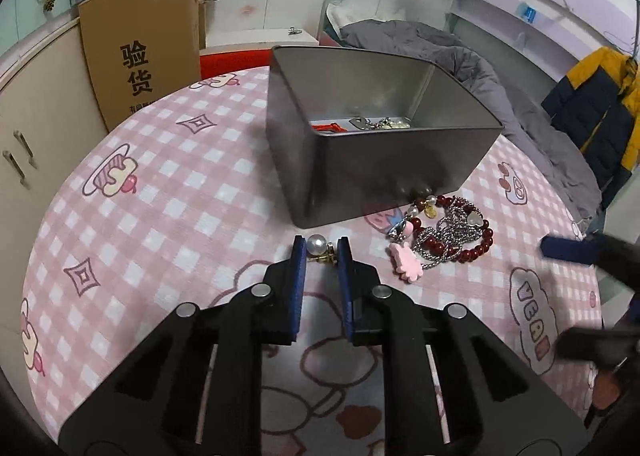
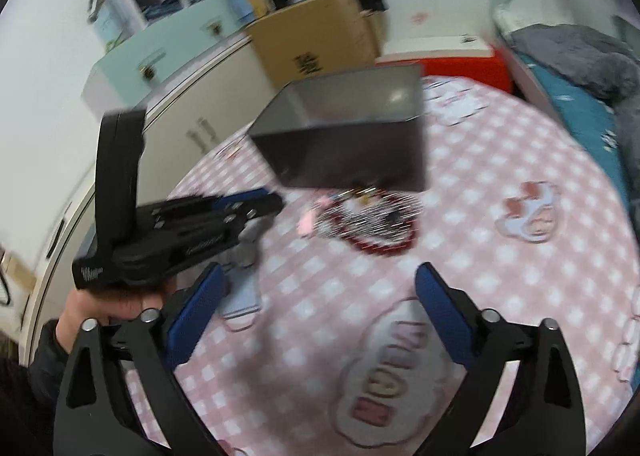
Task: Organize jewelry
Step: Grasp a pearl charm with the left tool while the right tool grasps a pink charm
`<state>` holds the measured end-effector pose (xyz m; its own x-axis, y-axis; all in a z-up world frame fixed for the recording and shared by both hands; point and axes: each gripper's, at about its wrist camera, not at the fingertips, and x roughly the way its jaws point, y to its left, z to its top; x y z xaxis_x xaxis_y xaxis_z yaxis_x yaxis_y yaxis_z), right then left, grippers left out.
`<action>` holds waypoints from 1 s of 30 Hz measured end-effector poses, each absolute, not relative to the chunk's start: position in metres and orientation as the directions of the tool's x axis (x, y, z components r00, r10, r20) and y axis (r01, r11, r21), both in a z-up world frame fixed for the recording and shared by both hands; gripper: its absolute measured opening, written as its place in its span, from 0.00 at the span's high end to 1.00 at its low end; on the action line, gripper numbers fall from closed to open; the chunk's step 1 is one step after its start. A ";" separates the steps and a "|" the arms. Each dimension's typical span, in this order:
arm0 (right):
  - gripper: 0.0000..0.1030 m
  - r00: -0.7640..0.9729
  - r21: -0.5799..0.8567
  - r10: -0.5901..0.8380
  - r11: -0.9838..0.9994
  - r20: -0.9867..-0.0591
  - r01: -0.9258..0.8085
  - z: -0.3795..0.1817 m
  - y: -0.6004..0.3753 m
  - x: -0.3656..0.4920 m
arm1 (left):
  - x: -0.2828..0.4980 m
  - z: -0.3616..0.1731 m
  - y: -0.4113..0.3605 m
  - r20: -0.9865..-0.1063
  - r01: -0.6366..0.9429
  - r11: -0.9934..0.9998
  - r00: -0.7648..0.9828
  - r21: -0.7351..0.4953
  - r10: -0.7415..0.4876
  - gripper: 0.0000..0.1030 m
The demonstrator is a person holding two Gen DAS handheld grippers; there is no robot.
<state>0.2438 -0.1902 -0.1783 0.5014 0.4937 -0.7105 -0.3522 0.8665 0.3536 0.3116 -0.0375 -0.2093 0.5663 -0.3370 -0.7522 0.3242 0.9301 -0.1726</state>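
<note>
The tin (image 1: 380, 128) is standing open on the counter (image 1: 160, 216), and it serves here as the landmark. Inside it, low against the near wall, a red piece (image 1: 329, 128), a silver piece (image 1: 360, 123) and some pale beads are already lying, so part of the sorting looks done.

Just in front of the tin's near left corner, the left hand-held gripper (image 1: 321, 252) is reaching over a pearl earring (image 1: 316, 245). Its blue pads (image 1: 299, 256) are flanking the earring with only a narrow gap, and whether they are actually pinching it cannot be told from the left wrist view. The earring is lying on the cloth, or only just clear of it, not yet in the tin.

In front of the tin's near right corner, a pile is waiting: a red bead bracelet (image 1: 476, 240), a silver chain (image 1: 448, 236) tangled across it, and a pink charm (image 1: 406, 262).

Further right of the tin, the right hand-held gripper (image 2: 320, 296) is hanging above the counter with its jaws spread wide and nothing between them. The right wrist view is blurred.

By my judgement the job is roughly halfway: some pieces are in, and the earring and the tangled pile are left.
</note>
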 end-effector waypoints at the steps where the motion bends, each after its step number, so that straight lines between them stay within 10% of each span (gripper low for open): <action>1: 0.25 0.481 0.359 0.506 0.858 -0.716 -0.368 -0.182 -0.183 0.246 | 0.311 -0.209 -0.035 -0.751 0.321 0.931 0.568 -0.174 -0.336 0.85; 18: 0.74 0.521 0.169 0.367 0.906 -0.771 -0.389 -0.205 -0.129 0.283 | 0.301 -0.206 -0.009 -0.735 0.282 0.938 0.589 -0.203 -0.336 0.85; 30: 0.81 0.553 0.108 0.312 0.923 -0.773 -0.370 -0.209 -0.123 0.291 | 0.292 -0.206 -0.005 -0.727 0.273 0.937 0.594 -0.219 -0.344 0.85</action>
